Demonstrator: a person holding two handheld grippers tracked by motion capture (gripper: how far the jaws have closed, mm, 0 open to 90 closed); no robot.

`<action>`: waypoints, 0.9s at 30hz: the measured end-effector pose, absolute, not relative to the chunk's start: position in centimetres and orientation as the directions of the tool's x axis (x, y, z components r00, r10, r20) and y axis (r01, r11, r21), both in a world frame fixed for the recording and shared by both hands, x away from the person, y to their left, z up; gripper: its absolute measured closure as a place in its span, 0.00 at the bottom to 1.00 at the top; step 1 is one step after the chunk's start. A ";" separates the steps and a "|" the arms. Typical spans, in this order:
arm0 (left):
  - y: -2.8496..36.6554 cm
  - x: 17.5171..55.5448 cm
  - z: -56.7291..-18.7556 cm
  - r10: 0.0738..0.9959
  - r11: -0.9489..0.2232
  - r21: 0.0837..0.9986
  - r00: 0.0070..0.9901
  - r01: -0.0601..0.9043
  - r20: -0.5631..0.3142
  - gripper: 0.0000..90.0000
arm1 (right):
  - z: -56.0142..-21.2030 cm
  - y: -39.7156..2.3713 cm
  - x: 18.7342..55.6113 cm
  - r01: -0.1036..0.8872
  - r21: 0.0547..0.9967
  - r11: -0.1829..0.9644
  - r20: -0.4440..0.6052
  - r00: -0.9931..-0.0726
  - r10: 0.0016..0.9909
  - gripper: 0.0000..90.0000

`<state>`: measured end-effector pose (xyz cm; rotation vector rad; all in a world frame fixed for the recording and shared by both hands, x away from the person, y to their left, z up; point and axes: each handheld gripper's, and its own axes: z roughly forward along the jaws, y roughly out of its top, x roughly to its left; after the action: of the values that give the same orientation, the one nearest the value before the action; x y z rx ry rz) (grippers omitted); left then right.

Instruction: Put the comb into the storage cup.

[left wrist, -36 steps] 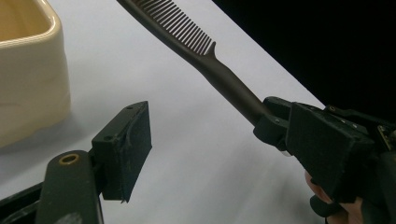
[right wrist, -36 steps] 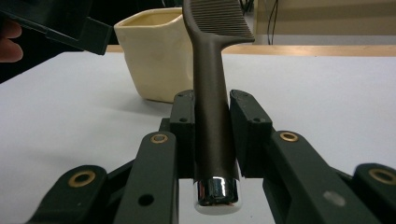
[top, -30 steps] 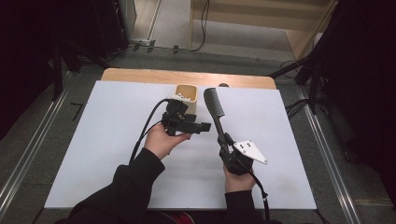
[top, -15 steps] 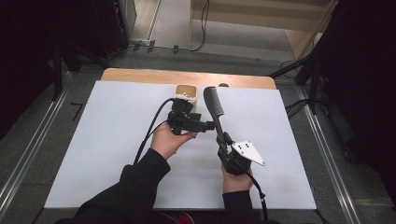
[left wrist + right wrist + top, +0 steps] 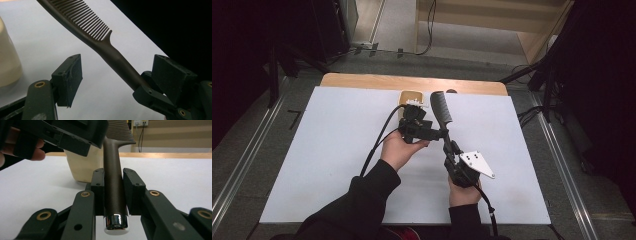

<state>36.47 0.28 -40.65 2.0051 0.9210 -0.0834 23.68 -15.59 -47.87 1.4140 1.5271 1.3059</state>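
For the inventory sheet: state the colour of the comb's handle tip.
Shiny silver, chrome-like cap on the dark brown comb; clearest in the right gripper view.

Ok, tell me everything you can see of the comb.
The comb is dark brown, plastic by its look, with a row of fine teeth, a round handle and a shiny metal cap on the handle's end. The right claw is shut on the handle and holds it off the white table, teeth end pointing away from the person. The left claw stands open around the handle, its pads apart from it.
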 end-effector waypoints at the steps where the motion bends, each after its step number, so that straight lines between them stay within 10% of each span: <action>1: 0.3 36.5 -40.6 0.574 -0.318 0.705 0.720 0.634 -0.390 0.28 | -47.9 -15.6 23.7 0.299 0.950 -0.089 0.150 -0.187 0.971 0.78; 27: -1.7 36.5 -41.6 0.634 -0.258 0.712 0.671 0.653 -0.385 0.36 | -47.7 -15.1 23.6 0.284 0.954 -0.094 0.147 -0.172 0.974 0.78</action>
<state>36.48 -1.66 -41.62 1.9574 1.0010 -0.0250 23.65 -15.06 -47.73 1.4124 1.5018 1.3024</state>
